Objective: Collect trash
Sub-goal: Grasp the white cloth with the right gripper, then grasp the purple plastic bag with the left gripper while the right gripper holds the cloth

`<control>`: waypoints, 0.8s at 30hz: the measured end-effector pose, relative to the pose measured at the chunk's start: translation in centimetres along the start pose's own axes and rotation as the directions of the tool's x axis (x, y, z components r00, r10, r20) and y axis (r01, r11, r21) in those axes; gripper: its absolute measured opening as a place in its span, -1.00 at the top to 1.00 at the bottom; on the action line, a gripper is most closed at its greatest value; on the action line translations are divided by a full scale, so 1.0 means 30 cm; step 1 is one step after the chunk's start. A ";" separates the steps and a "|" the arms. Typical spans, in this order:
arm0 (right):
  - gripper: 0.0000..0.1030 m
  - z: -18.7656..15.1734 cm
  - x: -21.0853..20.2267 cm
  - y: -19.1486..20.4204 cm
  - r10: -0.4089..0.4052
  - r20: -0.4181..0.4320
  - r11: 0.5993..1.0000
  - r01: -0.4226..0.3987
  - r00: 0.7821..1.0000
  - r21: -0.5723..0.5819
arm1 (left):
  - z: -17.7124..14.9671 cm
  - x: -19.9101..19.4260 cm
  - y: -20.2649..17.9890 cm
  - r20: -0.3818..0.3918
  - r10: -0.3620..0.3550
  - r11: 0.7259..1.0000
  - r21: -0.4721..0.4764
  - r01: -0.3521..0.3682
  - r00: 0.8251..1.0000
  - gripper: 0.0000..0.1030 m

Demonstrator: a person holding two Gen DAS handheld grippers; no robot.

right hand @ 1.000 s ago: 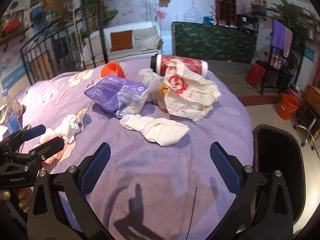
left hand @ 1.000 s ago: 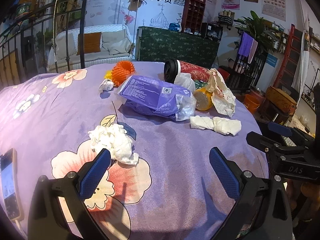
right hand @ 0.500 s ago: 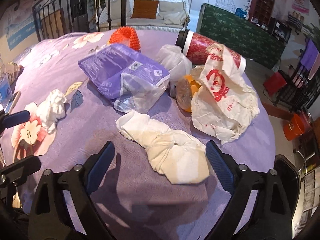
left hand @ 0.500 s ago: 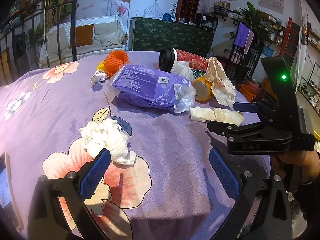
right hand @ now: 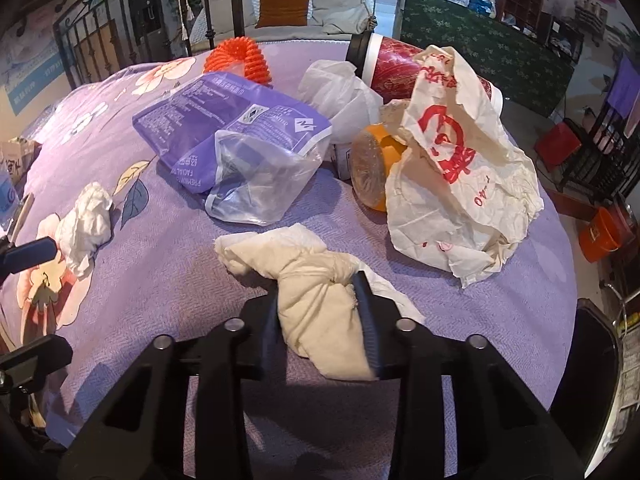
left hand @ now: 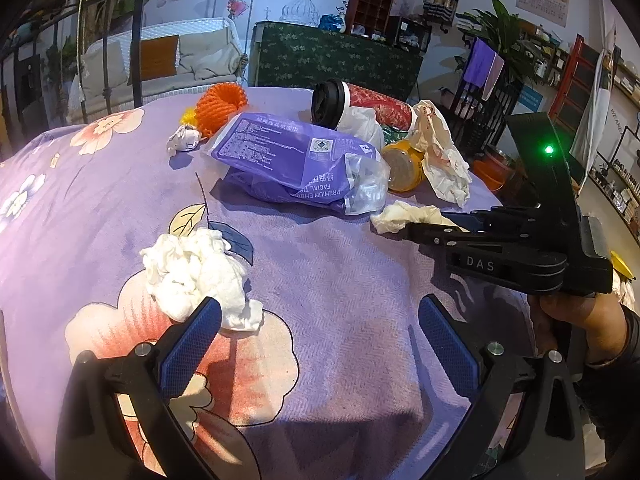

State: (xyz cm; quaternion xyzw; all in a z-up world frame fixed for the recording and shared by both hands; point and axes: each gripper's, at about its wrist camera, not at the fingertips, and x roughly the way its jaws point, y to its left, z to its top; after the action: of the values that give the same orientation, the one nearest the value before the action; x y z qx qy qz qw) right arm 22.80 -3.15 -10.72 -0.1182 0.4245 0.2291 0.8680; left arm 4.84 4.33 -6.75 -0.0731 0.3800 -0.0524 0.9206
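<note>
Now my right claw (right hand: 320, 312) is closing on the twisted off-white tissue wad (right hand: 316, 280), pads pinching it from both sides where it lies on the purple flowered bench (right hand: 160, 280), just below the crumpled red-printed wrapper (right hand: 452, 168). My left claw (left hand: 316, 344) hangs open, empty, beside the white crumpled tissue (left hand: 196, 272).

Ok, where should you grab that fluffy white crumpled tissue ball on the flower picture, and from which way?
Probably pinch the fluffy white crumpled tissue ball across its bulky middle, coming down from above and the near side. It lies loose on the purple flowered cloth, soft and lumpy, so it should squash into a firm hold. The left gripper is open, its near finger already beside the wad.
</note>
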 end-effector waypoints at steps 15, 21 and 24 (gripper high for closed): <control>0.69 -0.049 -0.149 -0.025 -0.033 0.112 0.997 0.025 0.993 0.073 | 0.062 0.041 0.068 -0.004 -0.068 0.993 -0.099 0.067 0.998 -0.86; 0.69 -0.079 -0.203 -0.007 -0.048 0.134 0.997 0.039 0.990 0.069 | 0.142 0.060 0.109 0.028 -0.095 0.985 -0.146 0.098 0.995 -0.86; 0.69 -0.092 -0.223 -0.004 -0.058 0.139 0.996 0.048 0.989 0.074 | 0.178 0.085 0.137 0.036 -0.087 0.981 -0.172 0.092 0.996 -0.85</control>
State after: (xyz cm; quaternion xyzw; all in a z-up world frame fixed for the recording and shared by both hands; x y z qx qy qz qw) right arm 17.40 -6.35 -7.12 -0.0821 0.3668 0.1988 0.9051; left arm 10.59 8.49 -5.49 -0.1709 0.3663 -0.0593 0.9127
